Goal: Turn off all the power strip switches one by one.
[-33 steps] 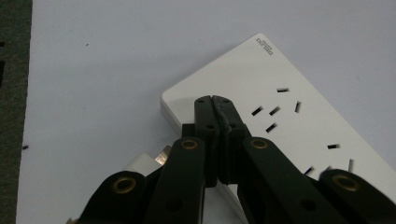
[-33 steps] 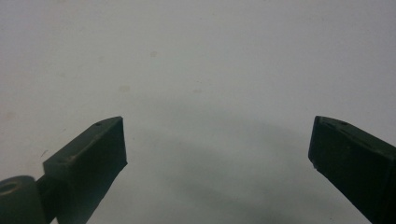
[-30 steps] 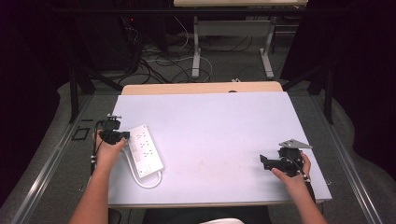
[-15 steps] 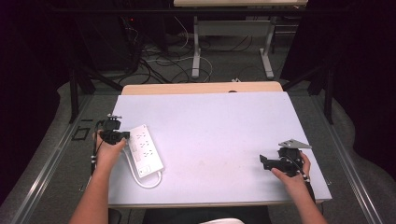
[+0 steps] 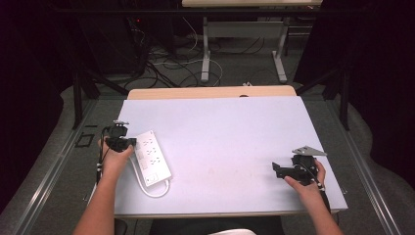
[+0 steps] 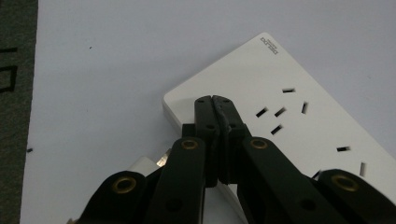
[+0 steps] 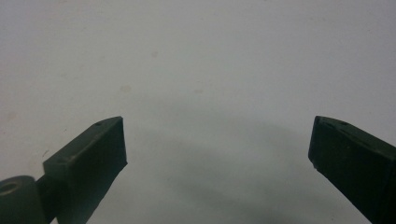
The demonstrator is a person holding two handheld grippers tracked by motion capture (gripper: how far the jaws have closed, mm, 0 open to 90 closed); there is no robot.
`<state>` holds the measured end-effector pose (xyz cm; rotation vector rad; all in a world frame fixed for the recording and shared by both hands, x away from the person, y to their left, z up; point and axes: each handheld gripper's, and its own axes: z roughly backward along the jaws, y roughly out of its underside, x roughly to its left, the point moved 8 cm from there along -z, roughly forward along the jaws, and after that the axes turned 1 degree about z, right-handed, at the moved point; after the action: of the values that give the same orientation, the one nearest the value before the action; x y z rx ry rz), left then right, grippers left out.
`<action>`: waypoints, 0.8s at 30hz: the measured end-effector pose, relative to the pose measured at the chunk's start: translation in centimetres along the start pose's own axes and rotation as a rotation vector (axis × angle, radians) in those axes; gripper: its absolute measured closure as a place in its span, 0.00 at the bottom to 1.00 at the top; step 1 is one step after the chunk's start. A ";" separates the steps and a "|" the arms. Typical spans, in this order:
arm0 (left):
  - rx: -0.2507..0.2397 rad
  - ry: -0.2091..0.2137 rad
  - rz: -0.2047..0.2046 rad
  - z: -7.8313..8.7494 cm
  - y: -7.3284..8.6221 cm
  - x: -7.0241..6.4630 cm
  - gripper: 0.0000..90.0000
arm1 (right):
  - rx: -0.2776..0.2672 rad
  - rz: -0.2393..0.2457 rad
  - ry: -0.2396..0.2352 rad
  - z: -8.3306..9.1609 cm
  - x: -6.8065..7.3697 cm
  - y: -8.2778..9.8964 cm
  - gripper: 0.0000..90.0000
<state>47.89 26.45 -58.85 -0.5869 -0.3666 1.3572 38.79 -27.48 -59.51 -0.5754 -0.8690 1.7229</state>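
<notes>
Nothing has shifted since the earlier frames: we see the left tool [image 6: 215, 100] clenched empty over the white power strip [image 5: 151, 157] at the tabletop's [image 5: 225, 132] left; the right tool [image 7: 217, 140] gapes, so no grasp has begun.

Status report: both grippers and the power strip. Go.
Left gripper shut, tips over the power strip corner. Right gripper open, nothing between its fingers, over bare table. Nothing in the way.

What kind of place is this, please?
Probably a lab or recording workspace, not a home: a plain white table holding just a white power strip, loose cables on the floor behind it, and dark curtains at the sides.
</notes>
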 end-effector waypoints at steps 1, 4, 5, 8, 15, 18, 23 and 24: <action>0.005 0.000 -0.003 0.1 0.1 0.0 1.00 | 0.000 -0.001 -0.001 0.0 0.0 0.0 0.04; -0.003 0.010 -0.003 0.4 0.1 -0.2 0.98 | 0.000 -0.001 0.002 0.0 -0.1 0.0 0.04; -0.017 0.017 -0.003 0.5 0.0 -0.3 0.97 | -0.001 0.000 0.002 0.0 -0.1 0.0 0.04; -0.034 0.031 -0.013 1.1 0.0 -0.7 0.93 | -0.003 0.004 0.003 0.1 -0.2 0.0 0.04; -0.067 0.074 -0.032 2.1 -0.2 -1.8 0.84 | -0.005 0.003 0.004 0.2 -0.2 -0.1 0.04; -0.089 0.099 -0.025 2.5 -0.3 -2.3 0.75 | -0.003 -0.007 0.005 0.2 -0.2 -0.1 0.04; -0.111 0.132 -0.021 2.9 -0.3 -3.2 0.66 | -0.006 -0.007 0.005 0.2 -0.2 -0.1 0.04; -0.121 0.129 -0.034 3.0 -0.3 -3.4 0.65 | -0.006 -0.007 0.006 0.2 -0.2 -0.1 0.04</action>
<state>45.78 23.67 -55.94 -0.7614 -0.3544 1.2637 38.73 -27.74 -59.30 -0.5802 -0.8716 1.7121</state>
